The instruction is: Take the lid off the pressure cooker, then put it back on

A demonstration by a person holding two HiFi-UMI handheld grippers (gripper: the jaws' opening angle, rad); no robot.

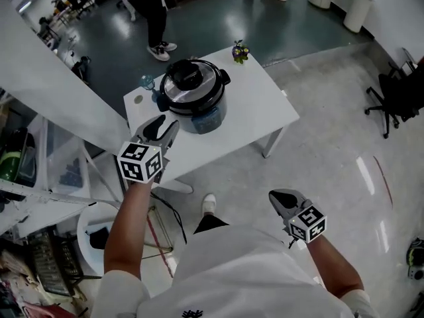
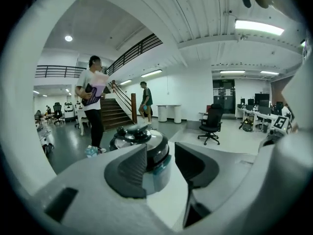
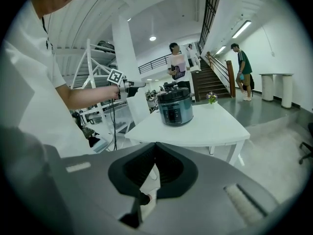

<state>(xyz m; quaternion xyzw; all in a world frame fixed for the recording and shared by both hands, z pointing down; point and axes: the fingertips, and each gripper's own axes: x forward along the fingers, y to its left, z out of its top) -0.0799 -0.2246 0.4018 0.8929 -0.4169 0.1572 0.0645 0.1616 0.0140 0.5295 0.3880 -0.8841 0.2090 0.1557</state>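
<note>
The pressure cooker [image 1: 194,97] stands on the white table [image 1: 258,111], its black lid [image 1: 188,77] on top. My left gripper [image 1: 164,126] hovers over the table's near edge, just short of the cooker, jaws apart with nothing between them. In the left gripper view the cooker [image 2: 142,141] shows beyond the gap of the left gripper [image 2: 160,163]. My right gripper [image 1: 279,197] hangs low beside my body, away from the table, tips together and empty. The right gripper view has the cooker [image 3: 174,106] far beyond the right gripper [image 3: 155,148].
A small potted plant [image 1: 240,52] sits at the table's far corner and a small bottle [image 1: 148,81] left of the cooker. A person [image 1: 149,12] stands behind the table. Shelving [image 1: 26,164] is at the left, an office chair [image 1: 397,98] at the right.
</note>
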